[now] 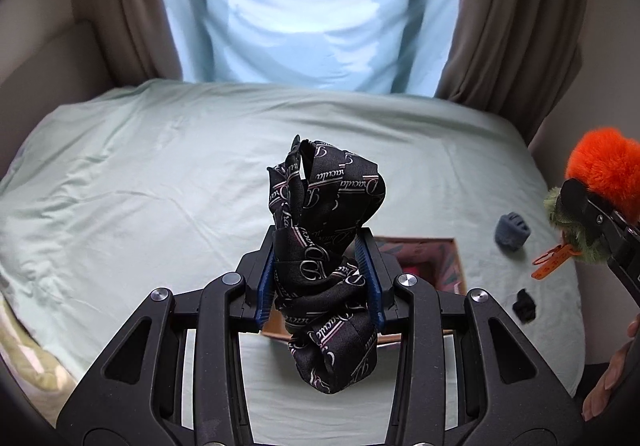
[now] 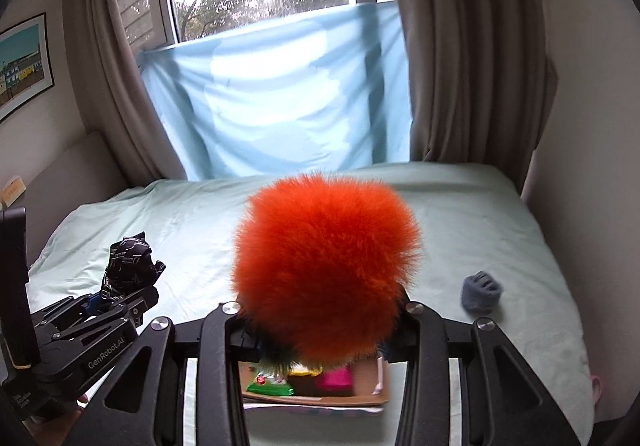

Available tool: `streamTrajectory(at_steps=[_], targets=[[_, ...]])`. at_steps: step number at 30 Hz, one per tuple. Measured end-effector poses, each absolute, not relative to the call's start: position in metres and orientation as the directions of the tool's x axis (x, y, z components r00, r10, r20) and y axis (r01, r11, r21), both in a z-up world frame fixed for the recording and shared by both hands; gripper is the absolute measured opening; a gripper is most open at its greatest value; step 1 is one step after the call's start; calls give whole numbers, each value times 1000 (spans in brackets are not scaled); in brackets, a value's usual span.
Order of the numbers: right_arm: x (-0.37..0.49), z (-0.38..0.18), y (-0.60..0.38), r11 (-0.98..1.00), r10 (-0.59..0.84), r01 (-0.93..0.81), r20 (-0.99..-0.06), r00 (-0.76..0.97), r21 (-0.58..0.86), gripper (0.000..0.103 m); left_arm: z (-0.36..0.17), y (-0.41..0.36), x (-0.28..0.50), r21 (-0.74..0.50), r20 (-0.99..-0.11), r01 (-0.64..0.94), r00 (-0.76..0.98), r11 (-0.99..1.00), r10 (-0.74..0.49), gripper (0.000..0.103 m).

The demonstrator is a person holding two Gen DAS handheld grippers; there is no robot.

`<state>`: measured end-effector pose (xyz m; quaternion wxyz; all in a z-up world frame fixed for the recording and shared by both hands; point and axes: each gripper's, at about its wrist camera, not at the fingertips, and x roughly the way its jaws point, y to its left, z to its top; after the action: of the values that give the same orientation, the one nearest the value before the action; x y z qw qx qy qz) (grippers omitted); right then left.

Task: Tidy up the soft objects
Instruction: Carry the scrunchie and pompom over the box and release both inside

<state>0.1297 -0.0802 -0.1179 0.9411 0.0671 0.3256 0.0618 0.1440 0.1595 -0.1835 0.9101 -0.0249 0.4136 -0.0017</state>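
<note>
Left hand-held gripper [image 1: 320, 278] clamps black scarf [image 1: 324, 246] upright; right hand-held gripper [image 2: 320, 330] pinches orange plush [image 2: 324, 266].

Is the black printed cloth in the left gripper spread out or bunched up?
Bunched up: the black printed cloth is a crumpled wad pinched in the left gripper, above the bed.

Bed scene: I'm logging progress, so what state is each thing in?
Left claw: shut on black patterned cloth.
Right claw: shut on orange plush toy.
Cardboard box: open.
Grey sock ball: lying loose on bed.
</note>
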Motion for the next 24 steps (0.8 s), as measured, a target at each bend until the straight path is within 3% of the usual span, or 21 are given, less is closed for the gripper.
streamTrajectory(at_steps=[16, 24], targets=[[193, -248, -52, 997, 72, -48, -775, 628, 53, 37, -324, 157, 219, 2, -895, 16, 445, 1000, -5, 34], [229, -323, -70, 999, 49, -28, -887, 460, 40, 37, -397, 144, 261, 18, -966, 36, 257, 999, 9, 34]])
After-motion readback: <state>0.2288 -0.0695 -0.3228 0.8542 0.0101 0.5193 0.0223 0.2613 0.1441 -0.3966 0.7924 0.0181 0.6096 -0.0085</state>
